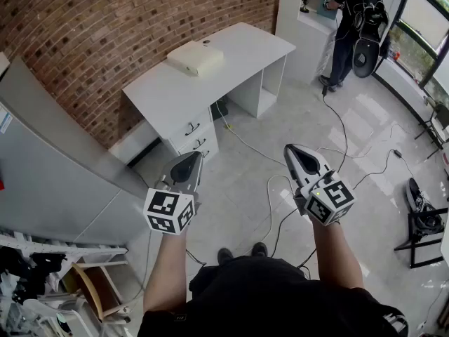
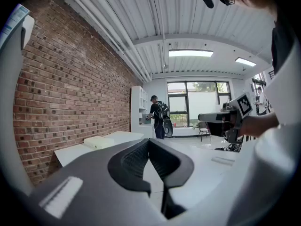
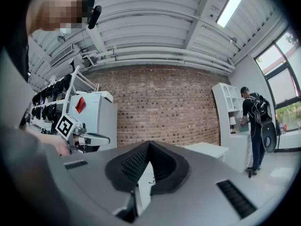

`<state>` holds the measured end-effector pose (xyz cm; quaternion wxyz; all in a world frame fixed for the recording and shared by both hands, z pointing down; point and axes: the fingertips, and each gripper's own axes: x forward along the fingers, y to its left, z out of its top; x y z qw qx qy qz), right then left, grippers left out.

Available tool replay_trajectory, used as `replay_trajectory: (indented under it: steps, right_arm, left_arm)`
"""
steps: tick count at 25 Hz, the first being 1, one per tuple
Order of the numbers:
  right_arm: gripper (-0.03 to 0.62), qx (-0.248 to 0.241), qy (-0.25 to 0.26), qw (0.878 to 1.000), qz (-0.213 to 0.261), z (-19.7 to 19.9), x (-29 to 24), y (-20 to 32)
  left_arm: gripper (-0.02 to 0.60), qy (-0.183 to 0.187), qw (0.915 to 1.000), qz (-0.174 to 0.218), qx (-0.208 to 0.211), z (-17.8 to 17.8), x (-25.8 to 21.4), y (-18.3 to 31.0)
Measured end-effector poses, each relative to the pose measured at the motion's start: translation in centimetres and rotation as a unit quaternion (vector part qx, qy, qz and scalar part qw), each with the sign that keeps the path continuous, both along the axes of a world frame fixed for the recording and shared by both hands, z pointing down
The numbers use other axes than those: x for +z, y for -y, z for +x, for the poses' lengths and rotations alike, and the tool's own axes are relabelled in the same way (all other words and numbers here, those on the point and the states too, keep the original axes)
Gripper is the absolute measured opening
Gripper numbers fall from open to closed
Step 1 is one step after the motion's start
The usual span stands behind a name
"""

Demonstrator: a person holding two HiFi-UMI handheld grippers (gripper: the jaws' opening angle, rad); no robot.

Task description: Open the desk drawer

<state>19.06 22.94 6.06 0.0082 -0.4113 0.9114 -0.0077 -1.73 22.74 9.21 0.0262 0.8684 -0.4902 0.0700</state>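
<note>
**Head view, steeply down.** White counter (image 1: 210, 69) stands lengthwise along the brick wall (image 1: 105, 27). The drawer stack (image 1: 194, 136) sits under its near end: two drawers w/ dark handles, both fronts flush & shut, facing the pale tiled floor (image 1: 238, 188). The left gripper (image 1: 189, 161) and right gripper (image 1: 298, 153) are held side by side in the air, roughly level, well apart from the stack and touching nothing. Both sets of jaws are clenched tip to tip w/ nothing betw. them, as each gripper view shows. Open room: bare floor lies betw. the grippers and the drawer fronts. Edges: a tall grey cabinet (image 1: 49, 167) closes in on the left, its corner near the stack, and the counter's open leg bay lies to the stack's right. In the way: a pale cable (image 1: 242, 140) runs out from under the counter just beside the stack and across the floor. Dark cables (image 1: 280, 227) trail lower down. On the counter top lies one flat cream box (image 1: 195, 57), approx. mid-length, toward the wall side. At the far end a second person (image 1: 354, 20) stands, back turned, at a white shelf unit (image 1: 298, 12). At the right margin are shoes (image 1: 419, 206) and a black stand (image 1: 424, 241). At lower left are a cluttered rack (image 1: 42, 286) and a wooden chair (image 1: 95, 283).
</note>
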Motion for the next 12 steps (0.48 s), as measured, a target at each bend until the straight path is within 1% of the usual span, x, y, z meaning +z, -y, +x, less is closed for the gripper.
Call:
replay_trajectory:
  steps: [6, 12]
  right_arm:
    - [0.012, 0.002, -0.003, 1.0, -0.002, 0.7, 0.0, -0.8]
    - [0.011, 0.0, -0.009, 1.0, -0.005, 1.2, 0.3, -1.0]
  left_arm:
    - [0.012, -0.002, 0.9999, -0.011, -0.006, 0.3, 0.4, -0.4]
    - [0.012, -0.004, 0.9998, -0.013, -0.014, 0.5, 0.3, -0.5]
